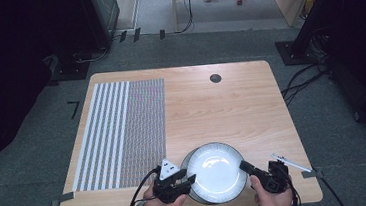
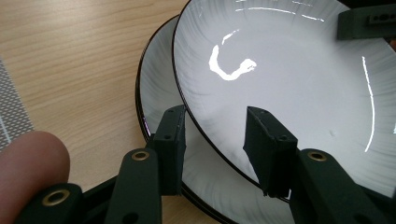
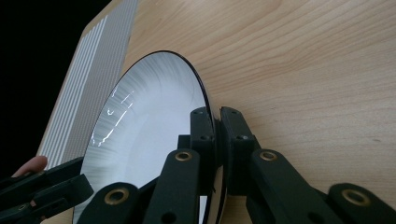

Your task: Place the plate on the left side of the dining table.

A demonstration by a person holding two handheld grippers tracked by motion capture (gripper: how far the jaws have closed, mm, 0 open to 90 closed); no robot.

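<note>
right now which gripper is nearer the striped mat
Left. The left gripper sits at the plates' left side, just below the striped mat's near right corner. The right gripper is clamped on the top plate's rim on the far side from the mat.

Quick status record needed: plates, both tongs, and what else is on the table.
plates: two stacked, white with dark rims; top plate offset over bottom plate
right tongs: shut on top plate's rim
left tongs: jaws apart, straddling top plate's rim, pads not pressing
table: wooden
mat: striped grey, left part of table, apart from the plates
</note>
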